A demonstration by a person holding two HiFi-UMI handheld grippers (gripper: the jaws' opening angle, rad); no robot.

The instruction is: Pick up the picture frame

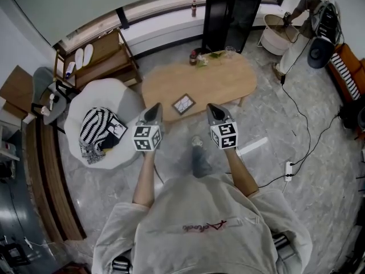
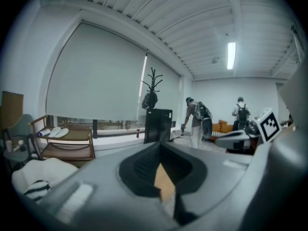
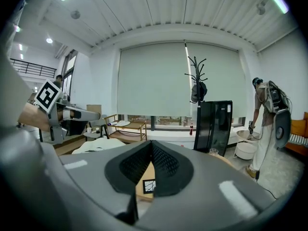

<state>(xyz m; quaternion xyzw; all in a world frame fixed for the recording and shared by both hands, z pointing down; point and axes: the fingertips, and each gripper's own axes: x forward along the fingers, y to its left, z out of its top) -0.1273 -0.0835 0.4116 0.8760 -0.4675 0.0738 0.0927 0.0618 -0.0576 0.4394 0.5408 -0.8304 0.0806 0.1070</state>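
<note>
A small dark picture frame point(image 1: 183, 104) lies flat near the front edge of an oval wooden table point(image 1: 217, 81). In the head view my left gripper point(image 1: 154, 109) hovers just left of the frame and my right gripper point(image 1: 214, 108) just right of it, both short of the table. Both are shut with nothing between the jaws. The right gripper view shows the frame point(image 3: 149, 186) below its closed fingertips point(image 3: 151, 146). The left gripper view shows only a strip of tabletop point(image 2: 164, 179) under its closed fingertips point(image 2: 160, 146).
A white armchair point(image 1: 122, 96) with a striped cushion point(image 1: 96, 127) stands left of the table. Bottles and a glass point(image 1: 199, 56) sit at the table's far edge. A black cabinet point(image 1: 231, 13) stands behind. A cable and power strip point(image 1: 288, 170) lie on the floor at right. A person point(image 1: 311, 4) stands far right.
</note>
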